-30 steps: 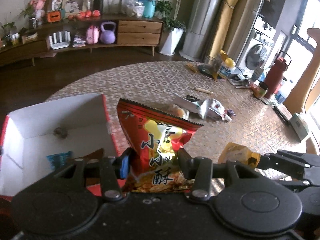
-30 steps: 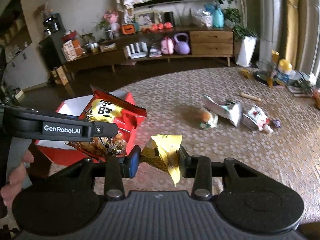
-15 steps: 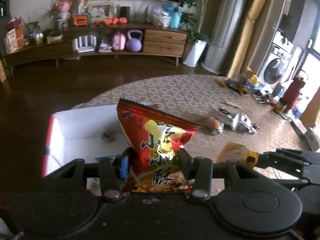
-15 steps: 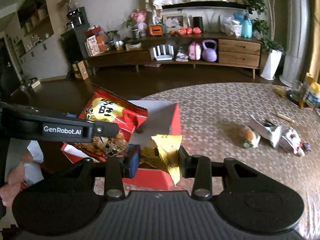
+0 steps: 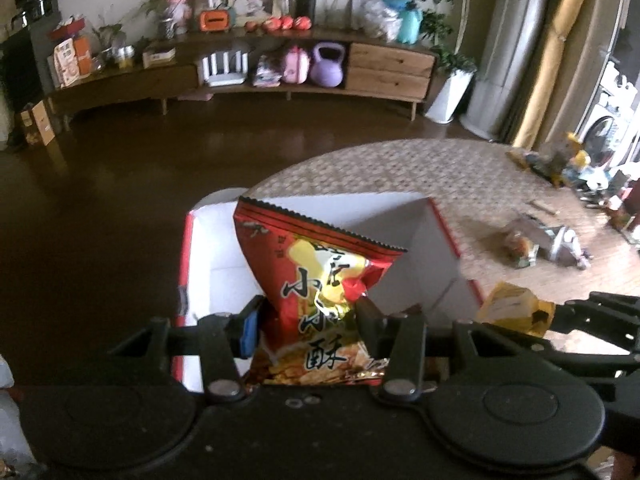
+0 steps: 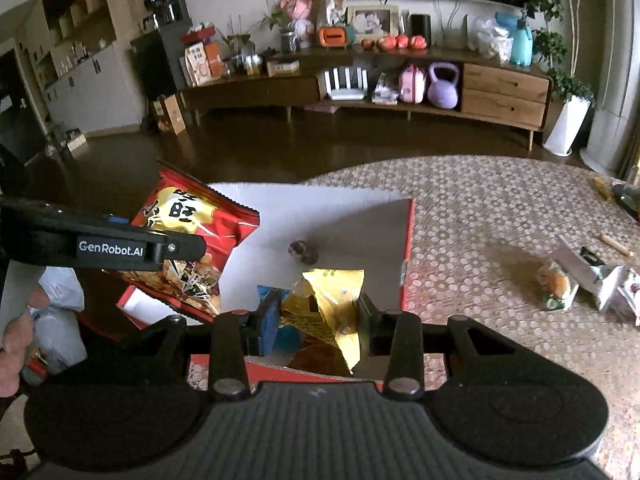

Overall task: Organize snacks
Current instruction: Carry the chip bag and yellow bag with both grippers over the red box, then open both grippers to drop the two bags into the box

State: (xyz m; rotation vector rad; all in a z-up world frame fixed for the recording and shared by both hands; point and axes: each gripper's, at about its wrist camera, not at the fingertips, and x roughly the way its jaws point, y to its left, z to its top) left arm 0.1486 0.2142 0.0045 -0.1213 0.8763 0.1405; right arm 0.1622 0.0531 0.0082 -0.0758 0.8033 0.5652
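Two snack packets are gripped, one per gripper. Red snack bag (image 5: 320, 296), one, printed with large characters: pinched low on its body between the left gripper (image 5: 308, 324) fingers, upright, its serrated top edge above the open box (image 5: 440, 252). From the right wrist view the same bag (image 6: 192, 236) hangs tilted over the box's left side.

Yellow packet (image 6: 328, 300), one, crumpled: clamped between the right gripper (image 6: 316, 316) fingers, over the near edge of the box (image 6: 406, 248). From the left wrist view it shows just right of the box's near right corner (image 5: 516, 304).

Box: one, red outside, white inside, on the patterned table (image 6: 480, 208). Inside it: one small dark round item (image 6: 302, 251) on the floor, and one blue packet (image 6: 286, 336) partly hidden behind the right gripper's left finger.

On the table well right of the box: a loose cluster of about three wrapped snacks (image 6: 588, 280); exact count unclear.

One hand (image 6: 14, 352) at the left edge, beside the left gripper's body.
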